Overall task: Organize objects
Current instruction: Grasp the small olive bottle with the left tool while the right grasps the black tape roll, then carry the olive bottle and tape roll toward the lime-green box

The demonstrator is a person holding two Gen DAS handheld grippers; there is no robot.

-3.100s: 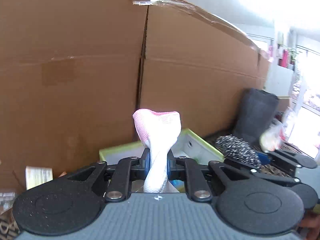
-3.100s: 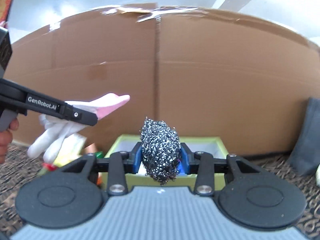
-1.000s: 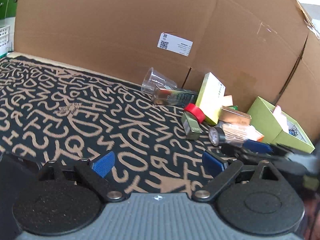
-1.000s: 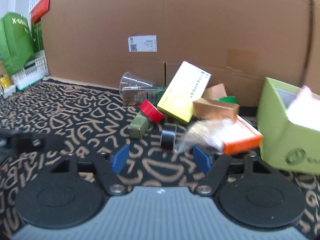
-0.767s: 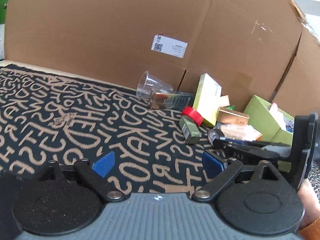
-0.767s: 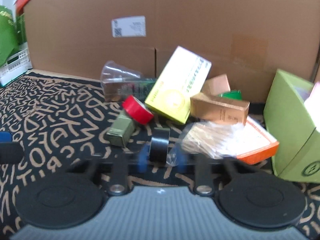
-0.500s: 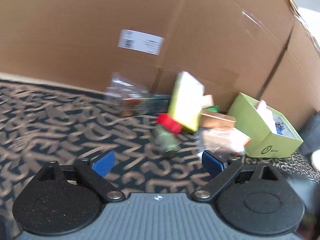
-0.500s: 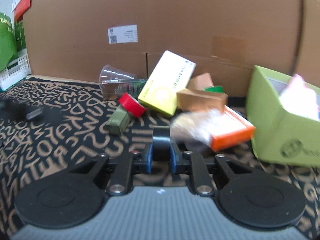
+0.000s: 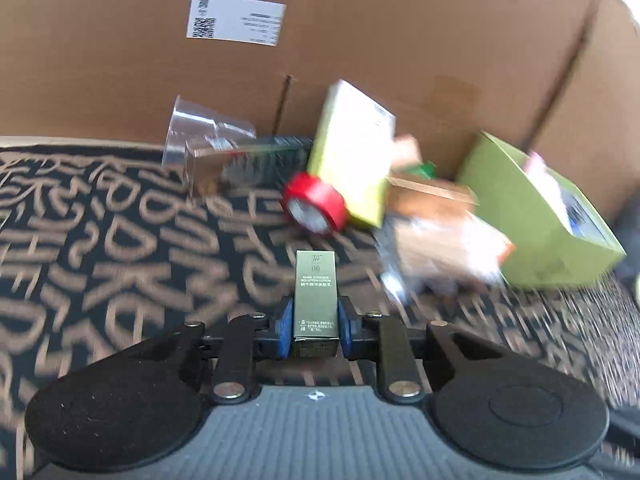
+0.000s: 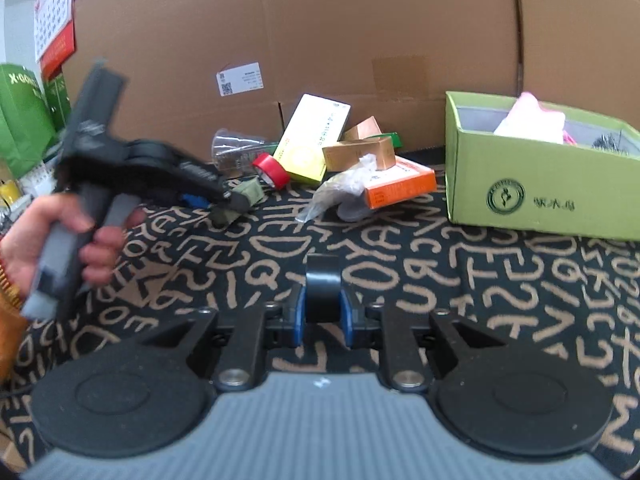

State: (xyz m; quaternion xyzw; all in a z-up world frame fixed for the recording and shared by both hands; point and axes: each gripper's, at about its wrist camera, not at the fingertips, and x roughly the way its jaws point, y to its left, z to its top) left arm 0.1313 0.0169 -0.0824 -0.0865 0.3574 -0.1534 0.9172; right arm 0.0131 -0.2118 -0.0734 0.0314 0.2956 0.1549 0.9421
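Both tongs are clamped on loads: the left gripper (image 9: 315, 326) pinches a slim olive carton (image 9: 315, 300) low on its glossy sides, the right gripper (image 10: 322, 312) a smooth black tape roll (image 10: 322, 286). Either could likely pivot or slip on the way to the green cardboard box (image 10: 532, 184), ahead and right.

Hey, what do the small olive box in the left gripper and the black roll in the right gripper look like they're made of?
The small olive box looks like printed cardboard with a slightly metallic sheen: crisp folded edges, pale lettering. The black roll looks like glossy plastic tape, probably vinyl, going by its smooth rounded face with a soft highlight; I can't confirm that from here.
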